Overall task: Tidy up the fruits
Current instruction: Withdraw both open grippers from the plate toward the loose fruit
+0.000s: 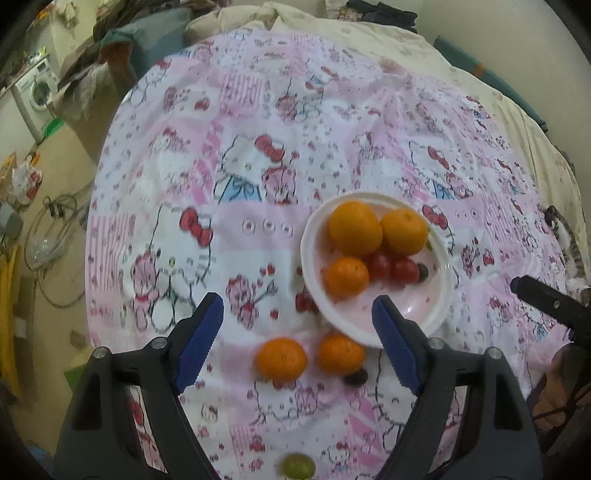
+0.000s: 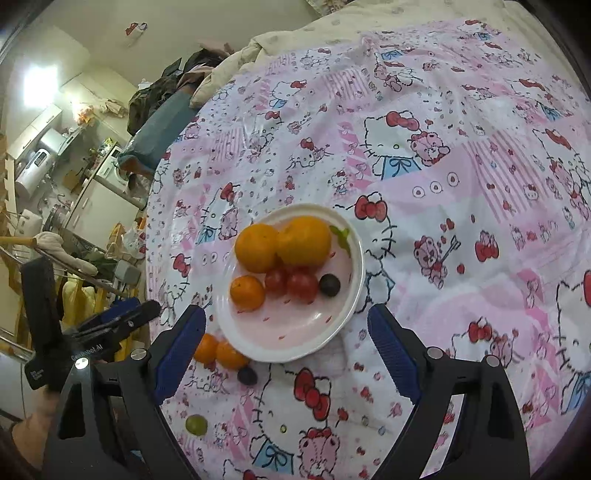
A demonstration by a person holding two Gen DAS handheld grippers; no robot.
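Observation:
A white bowl (image 1: 439,295) (image 2: 354,288) on the pink cartoon-print cloth holds three oranges (image 1: 354,229) (image 2: 304,240), two red tomatoes (image 1: 404,269) (image 2: 302,286) and a dark grape (image 1: 423,271) (image 2: 329,285). On the cloth in front of the bowl lie two small oranges (image 1: 281,359) (image 2: 229,355), a dark grape (image 1: 356,377) (image 2: 246,375) and a green grape (image 1: 296,466) (image 2: 196,424). My left gripper (image 1: 297,332) hovers open above the two loose oranges, nothing between its pads. My right gripper (image 2: 286,345) hangs open over the bowl's near rim, empty.
The round table (image 1: 258,110) drops off at the left toward a cluttered floor with cables (image 1: 48,236) and a washing machine (image 1: 37,88). Bedding (image 1: 369,33) lies beyond the far edge. A cat's paws (image 1: 565,236) show at the right.

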